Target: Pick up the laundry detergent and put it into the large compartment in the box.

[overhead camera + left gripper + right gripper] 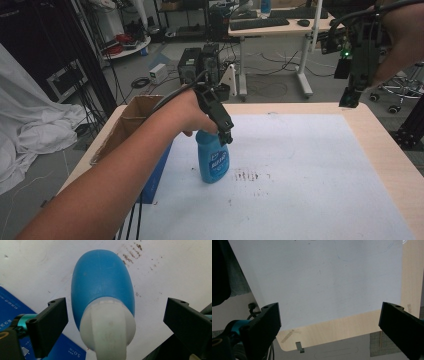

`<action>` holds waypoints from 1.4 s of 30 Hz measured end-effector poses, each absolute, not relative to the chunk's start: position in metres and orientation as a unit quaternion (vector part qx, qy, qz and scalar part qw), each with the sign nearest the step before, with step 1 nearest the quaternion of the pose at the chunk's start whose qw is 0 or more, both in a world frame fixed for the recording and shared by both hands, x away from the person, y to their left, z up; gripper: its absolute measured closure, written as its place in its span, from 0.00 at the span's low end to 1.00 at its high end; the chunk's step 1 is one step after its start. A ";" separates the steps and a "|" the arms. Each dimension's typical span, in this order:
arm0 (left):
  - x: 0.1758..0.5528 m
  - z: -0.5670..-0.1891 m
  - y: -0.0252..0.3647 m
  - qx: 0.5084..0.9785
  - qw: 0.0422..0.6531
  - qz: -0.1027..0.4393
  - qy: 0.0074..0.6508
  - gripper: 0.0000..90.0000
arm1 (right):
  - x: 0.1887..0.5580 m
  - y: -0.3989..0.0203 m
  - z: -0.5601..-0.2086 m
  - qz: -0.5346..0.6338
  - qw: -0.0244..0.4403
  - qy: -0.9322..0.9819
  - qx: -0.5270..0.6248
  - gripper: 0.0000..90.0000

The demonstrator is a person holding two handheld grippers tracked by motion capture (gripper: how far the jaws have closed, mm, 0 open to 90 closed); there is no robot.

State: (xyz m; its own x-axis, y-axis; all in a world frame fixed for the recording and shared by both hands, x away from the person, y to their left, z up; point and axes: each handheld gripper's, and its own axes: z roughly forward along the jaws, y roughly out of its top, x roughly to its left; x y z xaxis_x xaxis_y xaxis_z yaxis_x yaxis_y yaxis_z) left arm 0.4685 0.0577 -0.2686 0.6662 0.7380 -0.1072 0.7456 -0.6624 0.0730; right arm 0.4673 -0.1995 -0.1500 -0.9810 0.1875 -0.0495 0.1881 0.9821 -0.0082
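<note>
A blue plastic bottle (pixel 214 161) with a white cap stands upright on the white table sheet (pixel 300 165), left of centre. My left gripper (pixel 226 134) hovers right at its top. In the left gripper view I look straight down on the bottle (pixel 100 277) and its white cap (pixel 107 325); my left gripper (pixel 115 322) is open, its jaws wide on either side of the cap and clear of it. My right gripper (pixel 350 97) is held high over the table's far right corner. It is open (pixel 329 327), with nothing between the jaws.
An open cardboard box (pixel 137 117) stands at the table's left edge, with a flat blue box (pixel 157 172) lying beside the bottle. Brown smudges (pixel 247 175) mark the sheet right of the bottle. Beyond the table are a desk (pixel 280 27), computer towers and cables.
</note>
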 end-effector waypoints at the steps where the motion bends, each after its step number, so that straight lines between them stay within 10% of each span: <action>1: 0.468 -0.270 0.057 0.911 0.053 -0.032 0.409 0.06 | 0.468 -0.200 -0.150 -0.007 0.025 0.995 0.094 0.03; 42: 0.479 -0.288 0.055 0.913 0.032 -0.009 0.408 0.15 | 0.470 -0.199 -0.156 -0.011 0.023 0.995 0.093 0.03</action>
State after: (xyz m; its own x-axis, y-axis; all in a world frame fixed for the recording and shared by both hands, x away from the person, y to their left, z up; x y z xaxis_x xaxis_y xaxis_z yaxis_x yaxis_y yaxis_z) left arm 0.4792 0.0553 -0.2880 0.6676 0.7434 -0.0422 0.7445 -0.6657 0.0513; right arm 0.4698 -0.1986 -0.1561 -0.9817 0.1846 -0.0476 0.1857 0.9824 -0.0186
